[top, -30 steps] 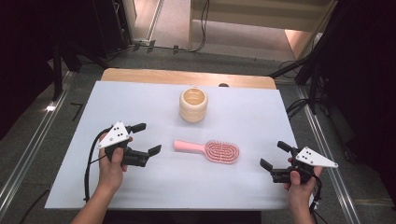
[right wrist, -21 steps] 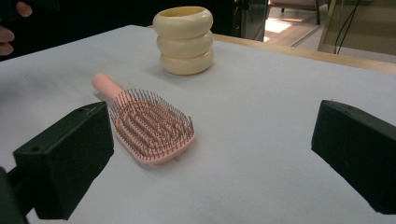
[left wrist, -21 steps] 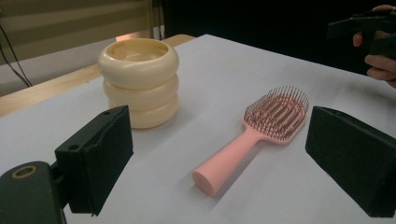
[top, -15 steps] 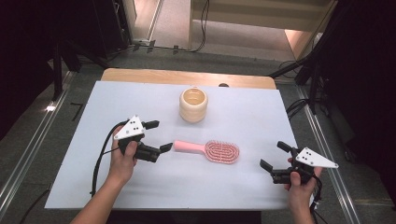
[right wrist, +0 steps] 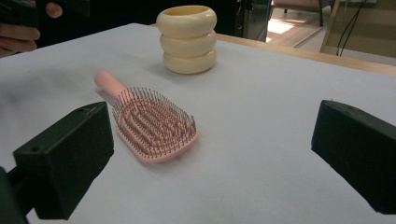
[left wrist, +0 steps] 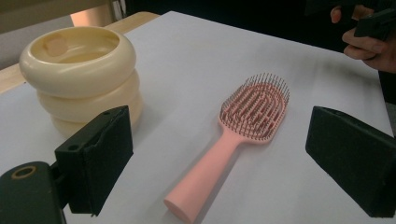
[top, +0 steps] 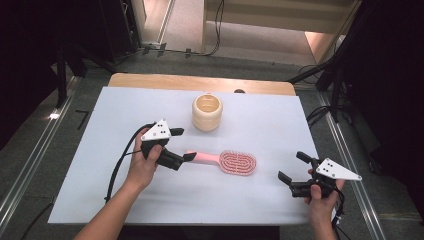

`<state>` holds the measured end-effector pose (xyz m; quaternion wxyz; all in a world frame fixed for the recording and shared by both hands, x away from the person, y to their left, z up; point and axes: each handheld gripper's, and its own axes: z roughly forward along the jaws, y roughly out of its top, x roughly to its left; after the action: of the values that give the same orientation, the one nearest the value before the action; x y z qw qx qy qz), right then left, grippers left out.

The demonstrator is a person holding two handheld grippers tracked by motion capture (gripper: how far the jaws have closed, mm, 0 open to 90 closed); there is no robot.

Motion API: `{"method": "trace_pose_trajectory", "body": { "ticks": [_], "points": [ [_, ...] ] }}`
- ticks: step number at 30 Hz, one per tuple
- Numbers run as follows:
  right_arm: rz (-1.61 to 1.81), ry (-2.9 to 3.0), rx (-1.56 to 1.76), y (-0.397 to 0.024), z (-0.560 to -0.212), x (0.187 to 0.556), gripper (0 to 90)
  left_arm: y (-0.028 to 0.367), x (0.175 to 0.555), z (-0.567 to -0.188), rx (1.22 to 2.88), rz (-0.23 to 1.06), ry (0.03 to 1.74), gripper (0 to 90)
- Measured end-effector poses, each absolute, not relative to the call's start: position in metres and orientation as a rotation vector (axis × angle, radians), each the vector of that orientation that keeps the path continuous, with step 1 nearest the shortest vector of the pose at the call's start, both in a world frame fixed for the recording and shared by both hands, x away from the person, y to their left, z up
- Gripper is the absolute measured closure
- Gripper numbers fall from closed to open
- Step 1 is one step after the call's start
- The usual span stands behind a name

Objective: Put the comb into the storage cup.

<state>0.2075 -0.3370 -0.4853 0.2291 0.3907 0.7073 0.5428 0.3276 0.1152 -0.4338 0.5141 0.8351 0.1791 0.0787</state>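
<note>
Nearest me, my right tongs (top: 291, 179) hover spread and empty over the worktop's (top: 250, 200) front right corner, well apart from the brush. Mid-worktop, my left tongs (top: 182, 145) stand spread, jaws flanking the handle end of the pink hairbrush (top: 227, 161), pads not touching it; the brush lies flat, bristles up. Beyond it stands the cream ringed pot (top: 207, 112). Risk, as I judge it: the handle is round and low, so closing off-centre could skid it aside or spin the brush; a low approach could jam the jaws on the sheet.
</note>
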Motion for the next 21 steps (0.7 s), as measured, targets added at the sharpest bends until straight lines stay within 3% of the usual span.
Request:
{"method": "trace_pose_trajectory", "body": {
  "ticks": [21],
  "points": [
    [1.490,1.963,1.073,-0.335,-0.486,0.208,0.0,0.080,0.349,-0.438,2.117,0.126,0.377,8.2]
  ]
}}
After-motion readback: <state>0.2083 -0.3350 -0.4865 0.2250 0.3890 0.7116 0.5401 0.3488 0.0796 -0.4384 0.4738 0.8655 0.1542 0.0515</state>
